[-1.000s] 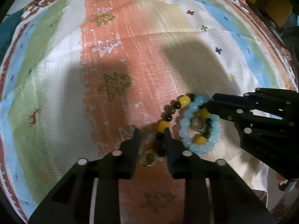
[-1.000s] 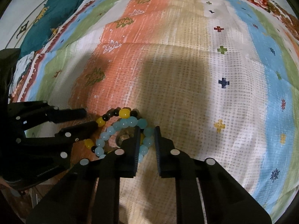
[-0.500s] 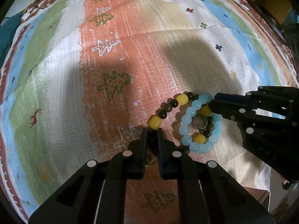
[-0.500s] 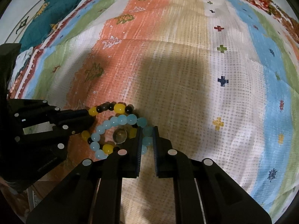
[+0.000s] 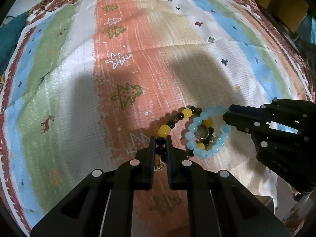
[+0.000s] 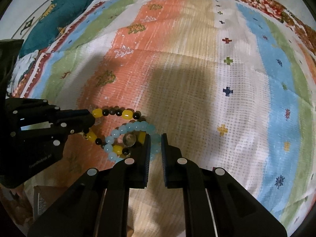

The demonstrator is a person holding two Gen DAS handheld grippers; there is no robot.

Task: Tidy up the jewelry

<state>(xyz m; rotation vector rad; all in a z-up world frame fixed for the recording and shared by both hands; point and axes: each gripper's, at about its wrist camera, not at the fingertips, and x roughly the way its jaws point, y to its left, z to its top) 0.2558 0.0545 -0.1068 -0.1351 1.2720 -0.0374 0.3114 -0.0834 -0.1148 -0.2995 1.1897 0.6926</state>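
Your left gripper (image 5: 160, 144) has its jaws clenched on the dark beads of the yellow-and-dark bracelet (image 5: 178, 118), and your right gripper (image 6: 154, 144) grasps the pale blue bracelet (image 6: 136, 127). Both bracelets lie tangled on the striped cloth (image 5: 138, 59), one crossing the other, so holding each by its own strand probably lets you draw them apart without dragging the pair.

Striped cloth (image 5: 138, 63) in orange, beige, white, pale blue and green, dotted with small trees, crosses and deer, red-brown floral border. Yellow-and-dark beaded bracelet (image 5: 178, 117); pale-blue beaded bracelet (image 5: 199, 136). Black grippers. Teal fabric (image 6: 65, 9) at far left.
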